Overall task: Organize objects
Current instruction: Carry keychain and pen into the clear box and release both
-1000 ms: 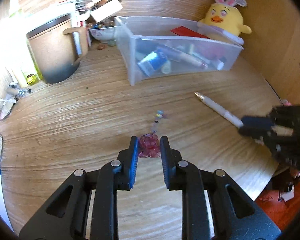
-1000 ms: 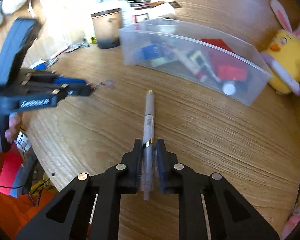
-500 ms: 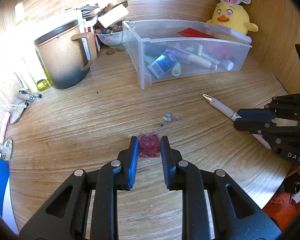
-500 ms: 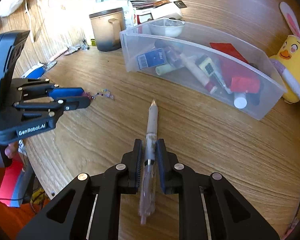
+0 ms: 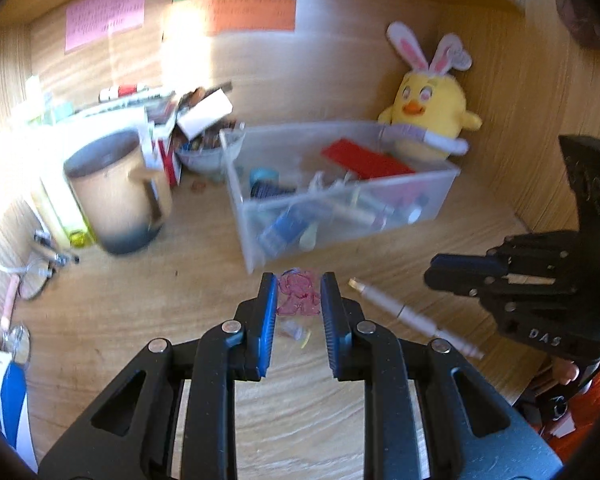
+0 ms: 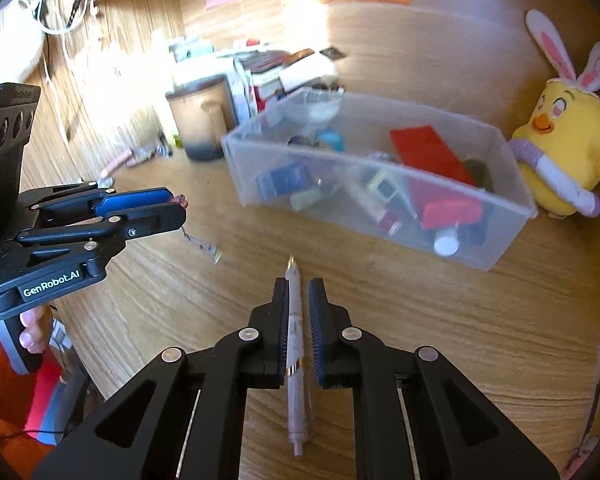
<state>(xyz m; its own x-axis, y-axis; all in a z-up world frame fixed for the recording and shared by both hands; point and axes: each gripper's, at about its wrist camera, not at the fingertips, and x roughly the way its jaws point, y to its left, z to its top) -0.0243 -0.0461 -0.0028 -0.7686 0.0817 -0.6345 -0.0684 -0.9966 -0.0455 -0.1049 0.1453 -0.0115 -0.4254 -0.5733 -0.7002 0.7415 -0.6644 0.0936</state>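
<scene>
Surface [image 6: 420, 312]: wood grain, smooth. Bin [image 6: 496, 248]: translucent frosted plastic. Chick toy [image 6: 564, 136]: yellow plush cloth. Mug [image 5: 112, 196]: matt glaze. Wall notes [image 5: 104, 14]: paper.

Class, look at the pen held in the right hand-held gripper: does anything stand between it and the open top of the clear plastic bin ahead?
Nothing visible does. The pen sits clamped in the right hand-held gripper, and only bare wooden desk lies between it and the clear plastic bin. The left hand-held gripper is off to the side.
</scene>
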